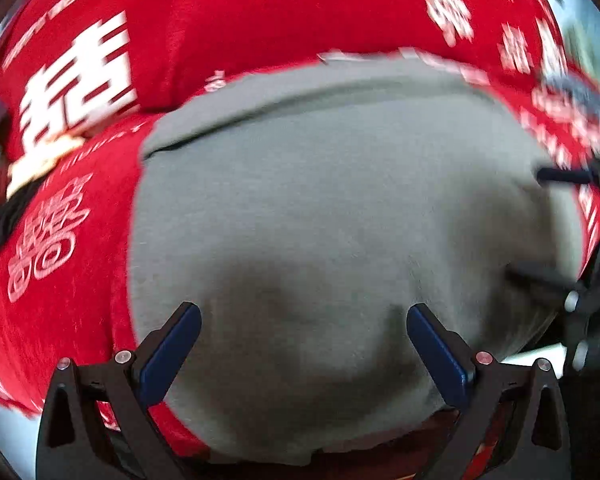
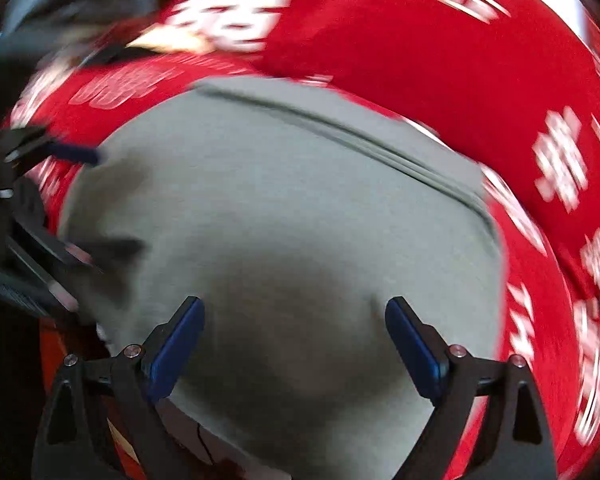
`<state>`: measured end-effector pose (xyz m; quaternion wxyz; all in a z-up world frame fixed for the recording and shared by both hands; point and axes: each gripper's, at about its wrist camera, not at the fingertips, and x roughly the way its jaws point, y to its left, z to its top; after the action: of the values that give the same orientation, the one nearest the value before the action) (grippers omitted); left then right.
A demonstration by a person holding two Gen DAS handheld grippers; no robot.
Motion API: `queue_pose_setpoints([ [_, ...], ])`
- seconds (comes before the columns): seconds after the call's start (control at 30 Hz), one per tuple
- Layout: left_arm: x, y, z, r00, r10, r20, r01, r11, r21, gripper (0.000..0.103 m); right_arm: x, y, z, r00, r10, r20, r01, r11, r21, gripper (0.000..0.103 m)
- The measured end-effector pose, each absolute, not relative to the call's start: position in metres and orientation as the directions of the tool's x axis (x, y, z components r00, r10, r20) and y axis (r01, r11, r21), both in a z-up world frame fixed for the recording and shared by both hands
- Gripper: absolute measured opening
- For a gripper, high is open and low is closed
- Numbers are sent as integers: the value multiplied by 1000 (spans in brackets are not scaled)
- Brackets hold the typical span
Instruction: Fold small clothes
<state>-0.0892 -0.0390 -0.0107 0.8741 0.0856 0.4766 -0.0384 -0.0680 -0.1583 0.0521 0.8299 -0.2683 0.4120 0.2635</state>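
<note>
**Hovering over the grey garment, both tools spread wide**

Looking down from both wrist cams, it's pretty much the same picture. The grey garment (image 1: 332, 216) lies spread flat on a red cloth (image 1: 228, 20) with white printed characters, and it fills most of each view. There's a seam or hem line running across its far edge, with red showing all around it.

The left tool (image 1: 304, 344) has its blue-padded fingers (image 1: 172, 356) set wide apart with nothing between them, just grey fabric underneath. Same deal for the right tool (image 2: 295, 346), wide and holding nothing, sitting above the near part of the garment (image 2: 284, 208).

Each tool pokes into the edge of the other cam's view, so they're side by side over the same piece. Everything's motion-blurred, so I can't tell if the pads actually touch the fabric
</note>
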Motion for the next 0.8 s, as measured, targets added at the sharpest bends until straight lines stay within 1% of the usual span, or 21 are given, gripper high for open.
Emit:
queue_pose_setpoints([
  [0.03, -90, -42, -20, 521, 40, -853, 167, 975, 148, 103, -71, -150, 42, 530, 184, -828, -679, 678, -283, 93],
  [0.07, -93, -37, -19, 533, 14, -846, 169, 978, 123, 103, -74, -146, 34, 543, 151, -826, -688, 645, -334, 94],
  [0.1, -94, -30, -19, 515, 3, -857, 166, 981, 104, 103, -76, -152, 35, 551, 187, -813, -695, 642, -324, 94],
  [0.2, -99, -4, -28, 450, -1, -893, 146, 987, 73, 103, -71, -187, 33, 500, 182, -846, -687, 679, -260, 95],
  [0.3, -101, 10, -34, 395, -2, -919, 132, 990, 55, 103, -75, -220, 27, 506, 119, -854, -655, 697, -291, 102],
  [0.33, -101, 9, -35, 379, 18, -925, 140, 987, 77, 103, -76, -224, 27, 500, 112, -859, -651, 703, -287, 102],
  [0.37, -102, 6, -38, 366, 49, -929, 143, 984, 108, 103, -76, -230, 24, 507, 50, -861, -630, 703, -330, 102],
  [0.4, -103, 5, -40, 348, 75, -934, 145, 980, 133, 103, -78, -232, 23, 501, 39, -864, -630, 701, -334, 102],
  [0.5, -108, 15, -35, 337, 72, -939, 112, 987, 116, 103, -82, -235, 30, 508, -10, -861, -602, 711, -363, 102],
  [0.57, -113, 25, -23, 378, 64, -923, 60, 994, 93, 103, -84, -233, 38, 527, -9, -850, -588, 718, -373, 102],
  [0.67, -108, 35, -13, 412, -5, -911, 18, 1000, 2, 103, -84, -213, 52, 552, 50, -832, -603, 713, -358, 102],
  [0.73, -99, 31, -22, 387, 29, -922, 19, 999, 40, 103, -82, -188, 50, 563, 75, -823, -638, 673, -374, 102],
  [0.77, -93, 28, -34, 347, 76, -935, 28, 995, 91, 103, -83, -182, 46, 566, 72, -821, -647, 657, -388, 102],
  [0.8, -92, 29, -43, 311, 79, -947, 36, 995, 94, 103, -82, -176, 39, 571, 56, -819, -658, 628, -416, 102],
])
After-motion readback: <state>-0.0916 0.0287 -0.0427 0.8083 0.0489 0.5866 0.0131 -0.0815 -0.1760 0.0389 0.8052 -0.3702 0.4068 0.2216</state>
